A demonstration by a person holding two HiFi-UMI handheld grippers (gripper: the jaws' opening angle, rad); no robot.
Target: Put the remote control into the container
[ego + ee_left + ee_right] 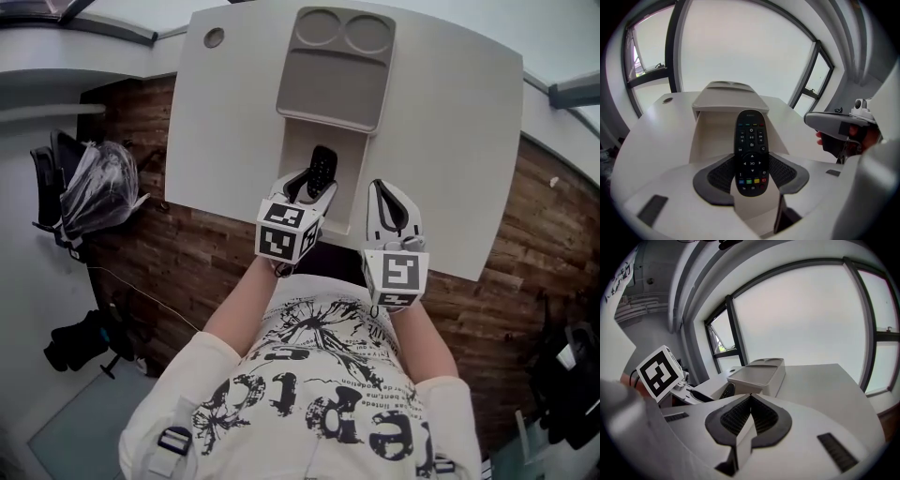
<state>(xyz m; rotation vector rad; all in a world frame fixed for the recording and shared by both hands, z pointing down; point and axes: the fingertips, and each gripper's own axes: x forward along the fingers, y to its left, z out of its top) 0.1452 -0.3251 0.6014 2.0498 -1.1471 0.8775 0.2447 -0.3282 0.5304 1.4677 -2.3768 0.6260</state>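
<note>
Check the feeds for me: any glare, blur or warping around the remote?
Left gripper view: remote control sharp, buttons distinct, windows blown out white, edges bowed. Right gripper view: same washed-out windows, dark corners, container crisp. Head view: even light, table edges curved.

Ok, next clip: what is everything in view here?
remote control: one, black, between the left gripper's jaws, at the container's open end
container: one, beige, on the table, near end open
table: one, white
bags: several, dark, on the wooden floor
left gripper: one, white, jaws shut on the remote control
right gripper: one, white, jaws together, empty
</note>
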